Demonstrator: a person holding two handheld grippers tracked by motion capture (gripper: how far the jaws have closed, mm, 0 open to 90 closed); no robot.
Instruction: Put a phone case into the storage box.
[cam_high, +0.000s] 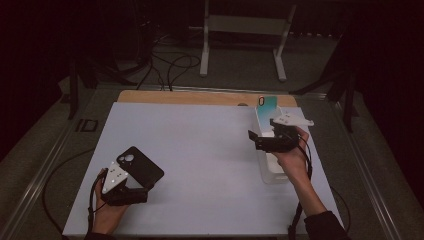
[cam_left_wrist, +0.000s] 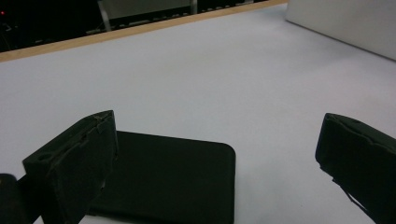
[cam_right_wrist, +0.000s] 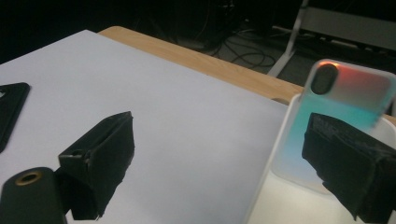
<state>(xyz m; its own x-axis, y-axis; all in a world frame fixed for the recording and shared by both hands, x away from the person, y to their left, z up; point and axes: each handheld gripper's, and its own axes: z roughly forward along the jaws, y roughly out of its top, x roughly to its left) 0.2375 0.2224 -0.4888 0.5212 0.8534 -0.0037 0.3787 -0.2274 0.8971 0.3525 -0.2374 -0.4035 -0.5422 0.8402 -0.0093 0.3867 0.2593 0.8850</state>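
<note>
**Where everything sat on your table**

Your board (cam_high: 200, 150) lay on the table (cam_high: 200, 96), whose far edge showed as a strip behind it. The phone case (cam_high: 140, 167) lay flat on the board at the near left, with your left gripper (cam_high: 125, 192) just near of it, jaws spread to either side of the case's near end. A bin (cam_high: 272, 172) stood along the board's right edge. A second phone case (cam_high: 267, 102) leaned upright in the bin's far end. Your right gripper (cam_high: 257, 139) hung over the bin, near of that case. Beyond the table, a stand (cam_high: 245, 30) stood on the floor, cables (cam_high: 170, 62) to its left.
</note>
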